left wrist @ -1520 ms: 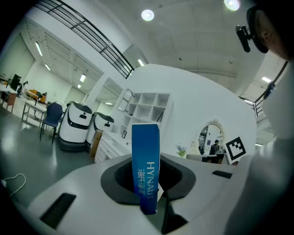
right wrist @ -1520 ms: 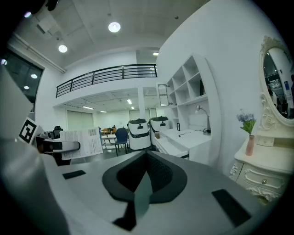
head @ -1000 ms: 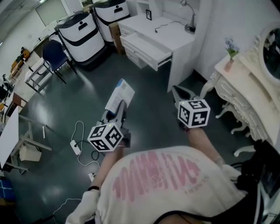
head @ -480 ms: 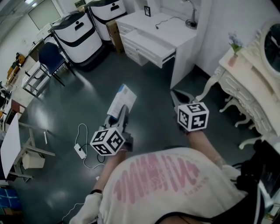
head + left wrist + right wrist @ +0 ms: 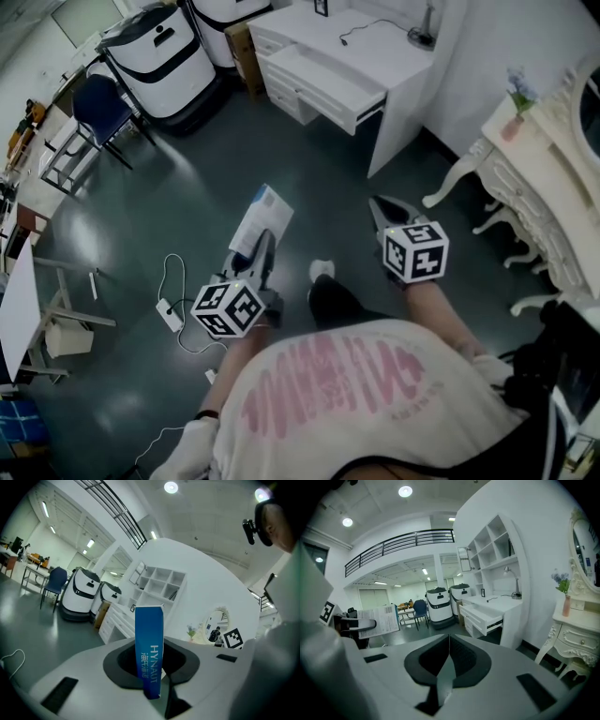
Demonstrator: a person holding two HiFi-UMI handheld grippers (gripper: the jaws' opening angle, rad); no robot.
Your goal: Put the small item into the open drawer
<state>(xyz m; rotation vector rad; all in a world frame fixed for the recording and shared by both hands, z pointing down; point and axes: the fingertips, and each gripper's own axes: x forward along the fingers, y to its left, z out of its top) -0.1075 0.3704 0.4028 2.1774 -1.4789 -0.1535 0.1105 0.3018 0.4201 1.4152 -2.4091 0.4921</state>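
Head view steeply down from overhead; both gripper views low, forward, toward the same white desk (image 5: 394,56)

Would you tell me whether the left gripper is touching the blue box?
Touching: in the left gripper view, the left gripper clamps the blue box between its jaws.

The box (image 5: 149,653) is partly hidden by left fingers (image 5: 121,666).

A white desk (image 5: 394,66) and cream dresser (image 5: 551,183) stand on dark glossy floor (image 5: 169,187).
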